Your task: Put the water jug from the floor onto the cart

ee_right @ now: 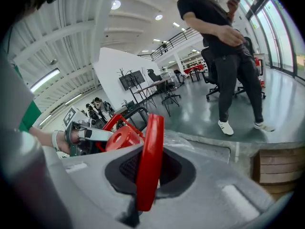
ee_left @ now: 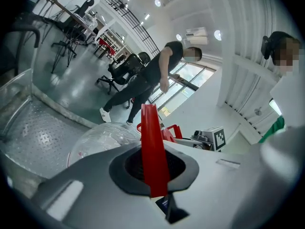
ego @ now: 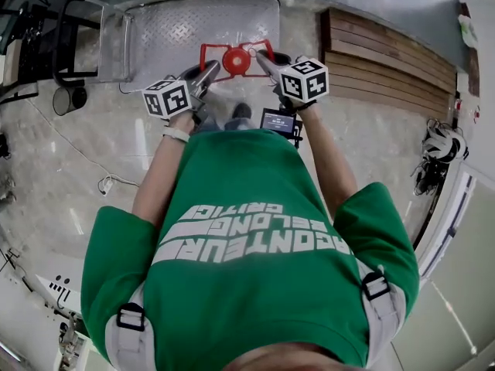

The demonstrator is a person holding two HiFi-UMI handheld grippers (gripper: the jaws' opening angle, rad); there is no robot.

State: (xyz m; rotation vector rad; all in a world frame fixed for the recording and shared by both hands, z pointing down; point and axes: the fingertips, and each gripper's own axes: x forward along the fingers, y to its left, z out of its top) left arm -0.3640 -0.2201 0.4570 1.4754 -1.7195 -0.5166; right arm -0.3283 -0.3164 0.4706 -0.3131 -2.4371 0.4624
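Note:
The water jug has a clear body [ee_left: 102, 136] and a red cap [ego: 237, 60] framed by a red carrying handle [ego: 224, 49]. In the head view it lies over the near edge of the cart's metal chequer-plate deck [ego: 178, 29]. Whether it rests on the deck I cannot tell. My left gripper [ego: 209, 68] is shut on the handle's left side, and a red strip [ee_left: 153, 147] runs between its jaws. On the right side of the handle [ee_right: 148, 161], my right gripper [ego: 263, 57] is shut. The jug's clear body [ee_right: 188, 142] shows past that grip.
The cart's black push handle [ego: 73, 33] stands at its left end. Brown wooden slats [ego: 390, 60] lie to the right of the cart. A person in black [ee_right: 228, 51] stands beyond the cart, near office chairs [ee_left: 121, 68]. A white cable [ego: 108, 182] trails across the floor at left.

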